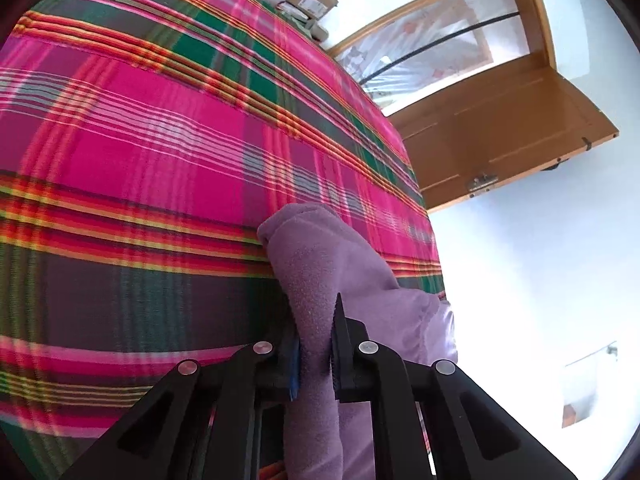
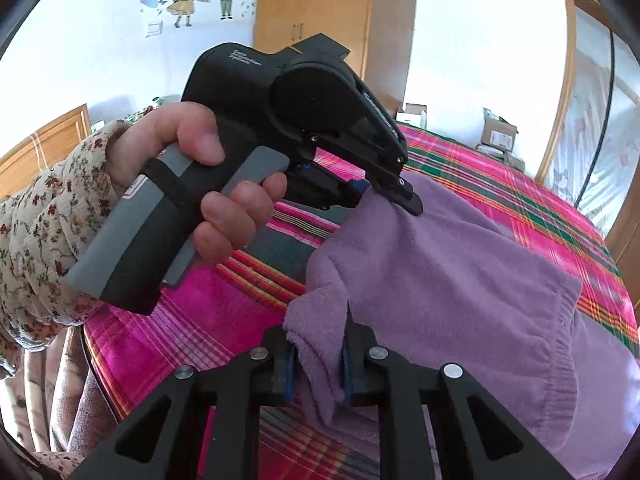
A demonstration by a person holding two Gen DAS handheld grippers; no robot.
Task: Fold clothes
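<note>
A lilac fleece garment (image 2: 448, 264) with a ribbed hem hangs lifted above a bed covered in a pink, green and orange plaid spread (image 2: 208, 320). My right gripper (image 2: 318, 360) is shut on one bunched edge of it at the bottom of the right wrist view. The left gripper (image 2: 390, 196), held in a hand (image 2: 200, 168) with a floral sleeve, pinches another edge farther back. In the left wrist view my left gripper (image 1: 316, 356) is shut on a thick fold of the same garment (image 1: 320, 272), which rises in front of the plaid spread (image 1: 140, 152).
An open wooden door (image 1: 508, 132) and a plastic-covered window stand past the bed. Cardboard boxes (image 2: 498, 134) sit at the bed's far edge. A wooden wardrobe (image 2: 316, 4) and cartoon wall stickers are on the wall behind the hand.
</note>
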